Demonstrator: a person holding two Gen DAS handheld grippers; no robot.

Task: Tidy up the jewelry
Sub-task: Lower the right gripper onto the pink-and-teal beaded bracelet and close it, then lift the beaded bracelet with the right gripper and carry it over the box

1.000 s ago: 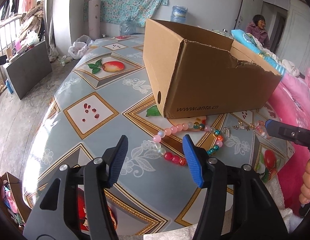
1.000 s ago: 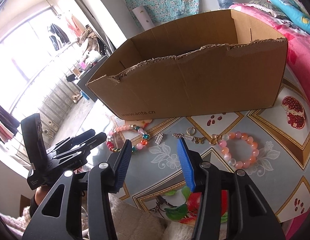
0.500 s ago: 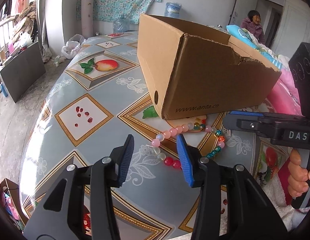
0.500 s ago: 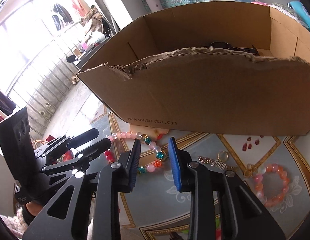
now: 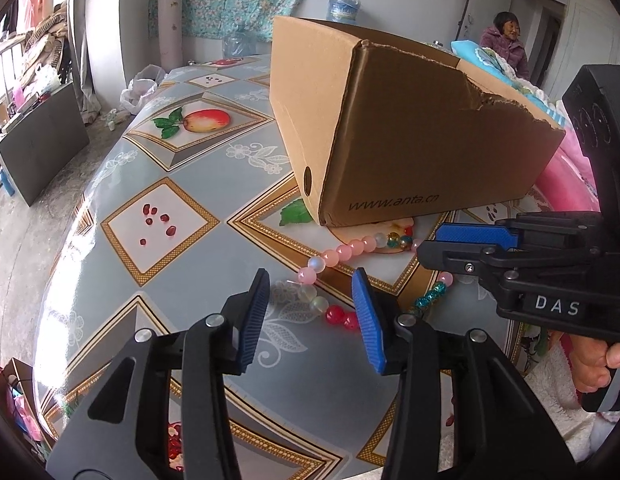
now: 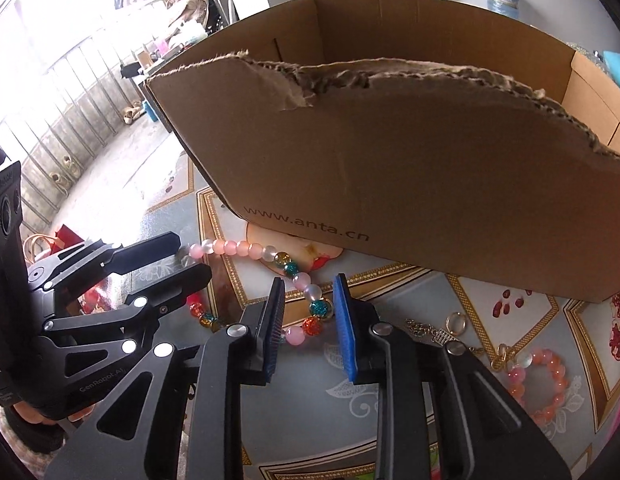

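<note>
left hand-held gripper (image 5: 310,312) parted, right hand-held gripper (image 6: 308,320) parted

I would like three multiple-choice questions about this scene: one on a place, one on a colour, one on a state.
1. Where does the long bead necklace lie?
A. inside the cardboard box
B. on the table in front of the cardboard box
C. on the floor

2. What colour are the pads of the right tool?
A. blue
B. red
C. yellow

3. How is the right tool?
A. shut on the necklace
B. open, its pads either side of the beads
C. holding a ring

Answers: 1 B, the beads rest on the tablecloth; 2 A, both pads look blue; 3 B, a gap shows.
</note>
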